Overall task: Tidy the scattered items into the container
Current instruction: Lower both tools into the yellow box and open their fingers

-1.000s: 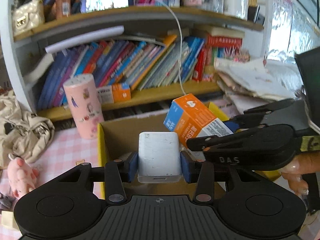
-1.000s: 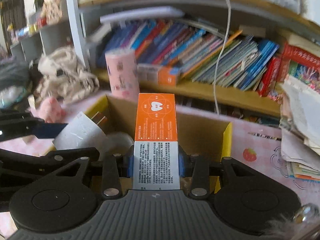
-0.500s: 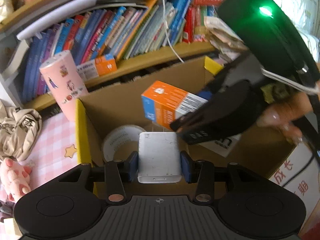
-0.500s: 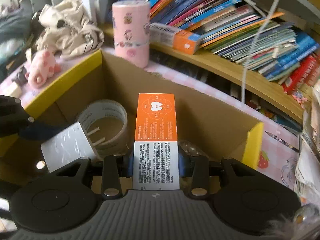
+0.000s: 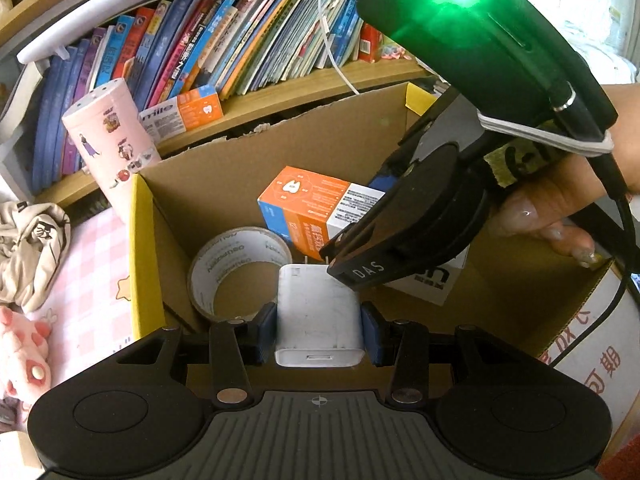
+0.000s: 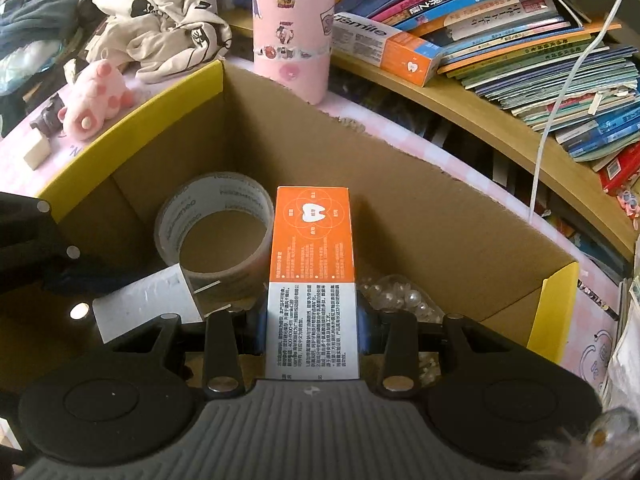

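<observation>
The white charger [image 5: 319, 312] is clamped between the blue pads of the left gripper [image 5: 318, 326], jaws closed on its sides, held over the open cardboard box [image 5: 240, 168]. The orange and white carton [image 6: 312, 276] is pinched lengthwise in the right gripper [image 6: 312, 332], jaws closed on its white end, its orange end pointing toward the far wall of the box. Both items sit inside the box opening; whether either touches the floor cannot be told. A roll of clear tape [image 6: 214, 226] and a cluster of clear beads [image 6: 394, 296] already lie in the box.

Step in hand: depositing both items. Judged next move: lower each clear of the tape roll, then open the jaws and withdraw upward. A pink plush toy [image 6: 94, 98] and a pink canister [image 6: 292, 28] sit outside the box.
</observation>
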The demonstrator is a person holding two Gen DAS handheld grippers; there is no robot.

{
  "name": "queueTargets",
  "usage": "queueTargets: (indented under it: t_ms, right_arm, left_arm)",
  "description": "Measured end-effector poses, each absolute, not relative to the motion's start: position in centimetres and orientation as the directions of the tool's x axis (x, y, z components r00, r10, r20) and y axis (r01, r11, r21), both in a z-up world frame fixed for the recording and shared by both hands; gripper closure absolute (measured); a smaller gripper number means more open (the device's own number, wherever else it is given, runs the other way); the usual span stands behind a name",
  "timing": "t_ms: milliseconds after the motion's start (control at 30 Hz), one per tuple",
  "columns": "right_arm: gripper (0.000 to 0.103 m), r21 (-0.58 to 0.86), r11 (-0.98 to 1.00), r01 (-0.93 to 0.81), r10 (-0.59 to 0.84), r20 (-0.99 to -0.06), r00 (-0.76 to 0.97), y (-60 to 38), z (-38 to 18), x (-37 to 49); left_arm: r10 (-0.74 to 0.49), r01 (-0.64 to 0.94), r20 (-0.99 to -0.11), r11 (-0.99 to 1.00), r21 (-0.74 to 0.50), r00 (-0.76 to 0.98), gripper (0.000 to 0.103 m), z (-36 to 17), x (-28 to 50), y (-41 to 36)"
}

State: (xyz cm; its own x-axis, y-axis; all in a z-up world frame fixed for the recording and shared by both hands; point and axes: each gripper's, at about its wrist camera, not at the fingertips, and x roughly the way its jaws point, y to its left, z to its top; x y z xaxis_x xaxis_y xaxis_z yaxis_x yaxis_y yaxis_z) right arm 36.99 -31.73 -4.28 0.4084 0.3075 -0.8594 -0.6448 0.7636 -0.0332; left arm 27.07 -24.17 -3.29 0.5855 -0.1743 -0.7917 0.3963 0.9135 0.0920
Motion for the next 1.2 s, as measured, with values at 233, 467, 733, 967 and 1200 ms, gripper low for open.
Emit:
queueTargets:
  t_ms: [233,467,733,967,1200]
  right_arm:
    - [0.066,-0.027,0.765,-0.643,0.306,-0.863,0.401,-31.7,-4.4,37.1]
    - [0.066,-0.02,0.769,-0.639,0.309,-0.864,0.398,-31.8,-4.4,37.1]
    - [0.066,-0.018,0.772,-0.636,0.309,-0.863,0.4,-31.9,-4.4,37.2]
    - [0.066,-0.019,0.768,-0.641,0.307,-0.867,0.393,-31.8,-4.5,37.2]
    - [0.066,-0.02,0.767,-0.641,0.303,-0.87,0.39,-31.7,-4.5,37.2]
  left_arm:
    - [-0.169,0.387,-0.791,0.918,0.091,0.589,0.06,-3.4,27.3,-23.9]
    - [-0.168,0.381,-0.792,0.921,0.087,0.587,0.06,-3.5,27.3,-23.7]
    - [-0.166,0.373,-0.766,0.922,0.102,0.621,0.055,-2.8,26.8,-23.6]
    - [-0.15,0.355,-0.742,0.927,0.125,0.653,0.049,-1.9,25.8,-23.4]
    - [-0.138,0.308,-0.691,0.942,0.129,0.71,0.041,0.2,23.7,-22.3]
